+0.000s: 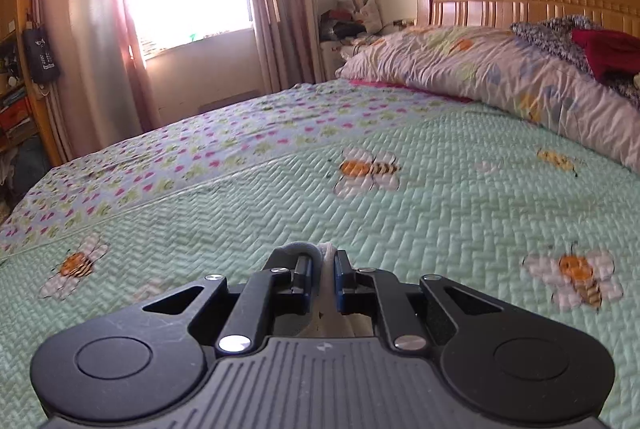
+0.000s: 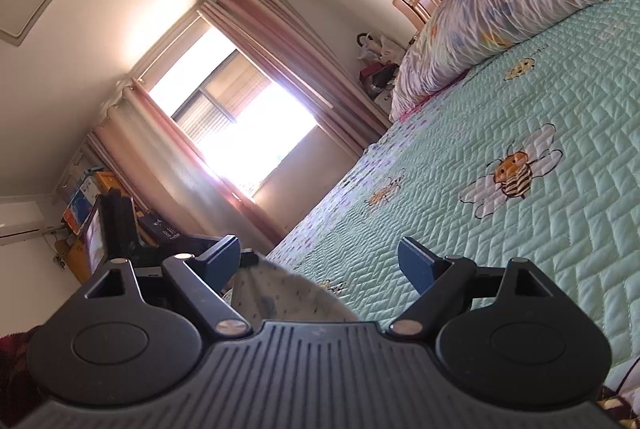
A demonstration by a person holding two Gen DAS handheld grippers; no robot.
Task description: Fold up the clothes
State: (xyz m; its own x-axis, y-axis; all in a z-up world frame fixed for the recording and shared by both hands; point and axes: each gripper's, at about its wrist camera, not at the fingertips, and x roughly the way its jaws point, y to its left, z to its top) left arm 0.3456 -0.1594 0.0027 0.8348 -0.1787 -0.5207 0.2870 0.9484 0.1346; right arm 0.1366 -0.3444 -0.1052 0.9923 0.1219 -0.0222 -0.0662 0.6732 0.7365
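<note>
While the left hand-held gripper (image 1: 323, 271) hangs over the green quilted bed (image 1: 440, 197), its jaws are pressed together on a thin pinch of pale fabric, a garment (image 1: 328, 293) whose edge pokes up between the pads and runs back beneath the tool. How much of it hangs below I cannot see from here. The right hand-held gripper (image 2: 320, 265) stands with its jaws wide apart and nothing pressed between them; a light, faintly speckled cloth, probably the same garment (image 2: 280, 293), bulges up just behind the open jaws without touching either pad, as far as I can tell.

By the look of it this cloth is thin, soft and light: it bunches into a narrow ridge under the left pads and sags in a rounded drape near the right tool. I would judge that it will flop and slide rather than hold a crease, so a pinch on a single layer near a corner or hem would suit better than a grab at the loose middle. The free edge nearest the right jaws seems the natural place for the second hold, well apart from the first, so the piece could be stretched flat over the bed.

Folded bedding (image 1: 500, 69) and a heap of other clothes (image 1: 600, 49) lie by the wooden headboard (image 1: 520, 5).
</note>
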